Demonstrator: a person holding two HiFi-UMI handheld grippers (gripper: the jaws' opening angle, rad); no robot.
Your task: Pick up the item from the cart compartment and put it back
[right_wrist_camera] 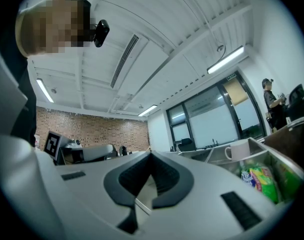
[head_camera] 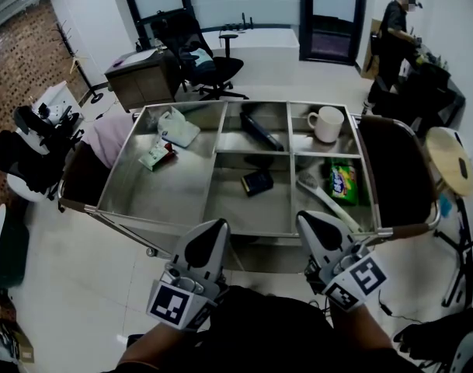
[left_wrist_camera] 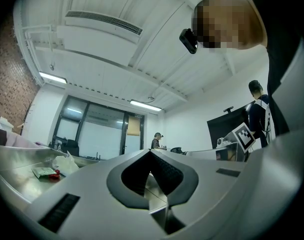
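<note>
A steel cart (head_camera: pixel 213 162) with several compartments stands in front of me. The big left compartment holds a white bag (head_camera: pixel 178 127) and a green packet (head_camera: pixel 154 156). A long black item (head_camera: pixel 261 130) lies in the middle far compartment and a small black box (head_camera: pixel 257 182) in the middle near one. At the right are a white mug (head_camera: pixel 326 123), a green snack pack (head_camera: pixel 344 181) and a white-handled tool (head_camera: pixel 321 196). My left gripper (head_camera: pixel 213 228) and right gripper (head_camera: pixel 310 220) hover at the cart's near edge, both shut and empty, their tips tilted up in the gripper views (left_wrist_camera: pixel 151 151) (right_wrist_camera: pixel 151 154).
A black office chair (head_camera: pixel 201 57) and a desk (head_camera: pixel 139 72) stand behind the cart. A person (head_camera: pixel 393 29) works at the back right. A round wooden stool (head_camera: pixel 447 162) is at the right, and black equipment (head_camera: pixel 30 150) at the left.
</note>
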